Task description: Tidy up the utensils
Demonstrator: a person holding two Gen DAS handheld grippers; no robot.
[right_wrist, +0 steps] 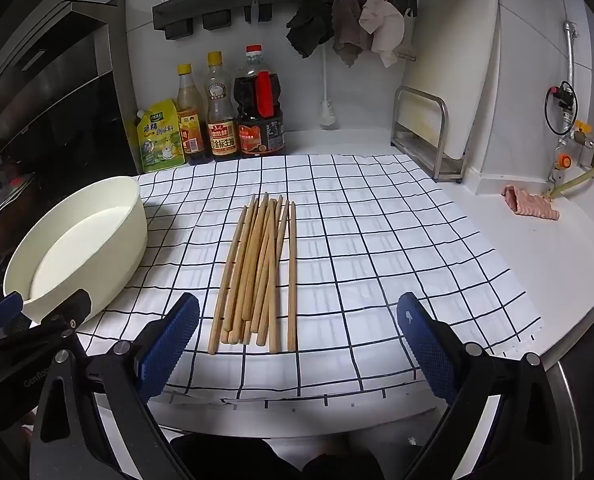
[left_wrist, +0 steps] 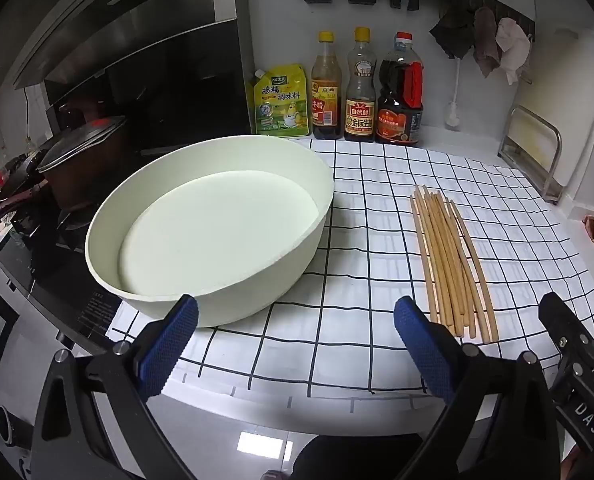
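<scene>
1. White countertop point(right_wrist: 477, 240), mostly covered by a white cloth with a black grid pattern point(right_wrist: 377, 240); the cloth runs from the front edge back toward the wall.
2. Black range hood and stove area point(left_wrist: 157, 60) off the cloth's left edge, with a dark pot with a glass lid point(left_wrist: 81, 140) there.
3. White cutting board point(right_wrist: 457, 72) upright in a metal rack point(right_wrist: 421, 136) at the back right corner of the counter.
4. Large round cream-white tub with low walls point(left_wrist: 217, 288) on the left edge of the cloth, nothing inside it.
5. Left gripper point(left_wrist: 295, 344), black frame with blue textured pads, jaws spread wide apart, nothing between them; hangs over the front edge, its left pad just in front of the tub wall.
6. Right gripper point(right_wrist: 297, 344), same build, jaws wide apart and holding nothing, over the front edge right in front of the near chopstick ends; not touching them.
7. Three sauce bottles point(right_wrist: 225, 120) and a yellow seasoning pouch point(right_wrist: 157, 140) in a row at the back edge, against the wall.
8. Bundle of light wooden chopsticks point(right_wrist: 261, 268) lying flat in the cloth's middle, lengthwise front to back, loosely side by side with some overlap, right of the tub and apart from it.
9. Pink rag point(right_wrist: 531, 206) on bare counter by the right edge.
</scene>
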